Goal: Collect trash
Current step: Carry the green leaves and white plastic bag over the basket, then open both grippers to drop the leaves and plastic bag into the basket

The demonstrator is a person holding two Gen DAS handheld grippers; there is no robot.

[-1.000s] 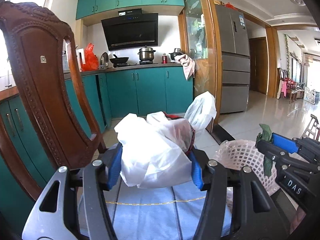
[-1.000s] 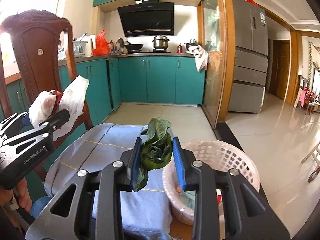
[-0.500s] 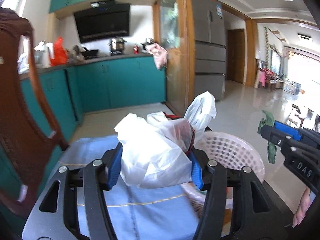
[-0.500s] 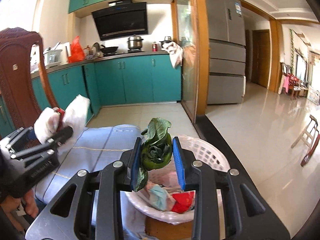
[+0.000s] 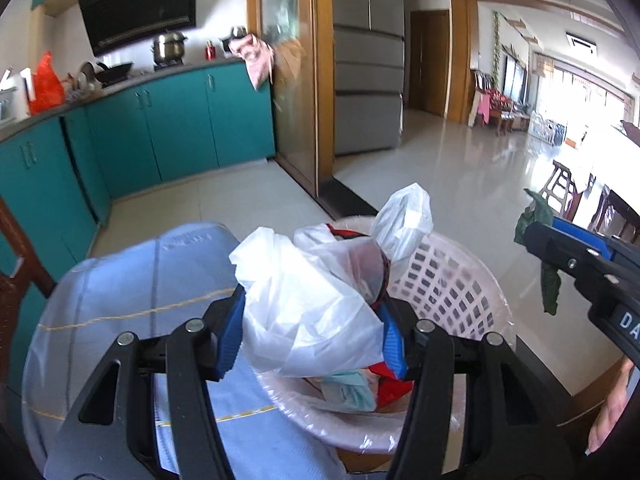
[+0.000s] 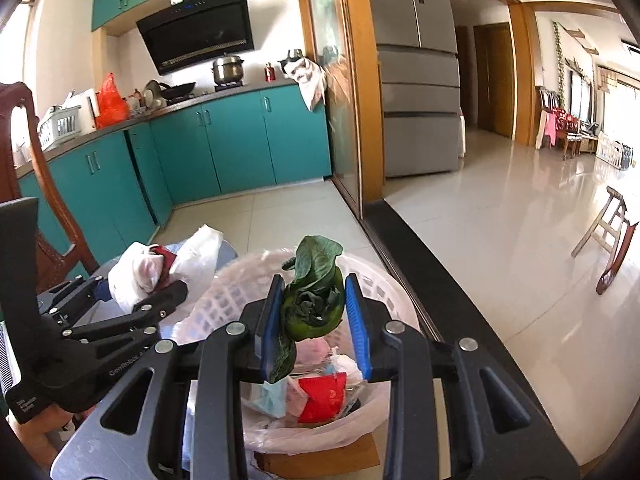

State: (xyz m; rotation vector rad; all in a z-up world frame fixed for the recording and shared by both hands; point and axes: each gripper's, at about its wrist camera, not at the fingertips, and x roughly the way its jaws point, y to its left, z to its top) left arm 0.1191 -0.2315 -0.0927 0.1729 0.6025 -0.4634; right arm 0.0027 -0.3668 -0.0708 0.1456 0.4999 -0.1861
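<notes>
White plastic, a crumpled bag (image 5: 308, 312) with something red showing through its upper right, is pinched between the blue pads (image 5: 230, 332) of the left gripper (image 5: 310, 334), whose jaws stand about half closed on it. The bag has no clear long axis; one loose twisted end sticks up and away to the right, over the near rim of the basket (image 5: 452, 280). In the right wrist view the same bag (image 6: 136, 272) hangs at the basket's left edge, just above its rim. A wilted green leaf (image 6: 314, 296) sits squeezed between the pads (image 6: 358, 320) of the right gripper (image 6: 314, 322), jaws narrow on it. Its long axis runs roughly up and down in that view: a broad tip curls upward and away, and a thin limp end dangles below the left pad, directly above the basket's contents. From the left wrist view the leaf (image 5: 538, 248) hangs at the tip of the right gripper, to the right of the basket and clear of its rim. The basket (image 6: 240, 292) is a pale pink lattice tub lined with clear film, holding a red packet (image 6: 324, 396), a teal scrap (image 6: 272, 396) and other crumpled bits. It rests on a brown board (image 6: 320, 456) beside a blue cloth (image 5: 132, 280) with yellow stitching. A dark wooden chair (image 6: 24, 152) stands to the left, teal cabinets (image 6: 224, 140) run along the far wall, and a grey fridge (image 6: 416, 72) stands past a wooden partition. A bare hand (image 5: 610, 408) grips the right gripper's handle.
</notes>
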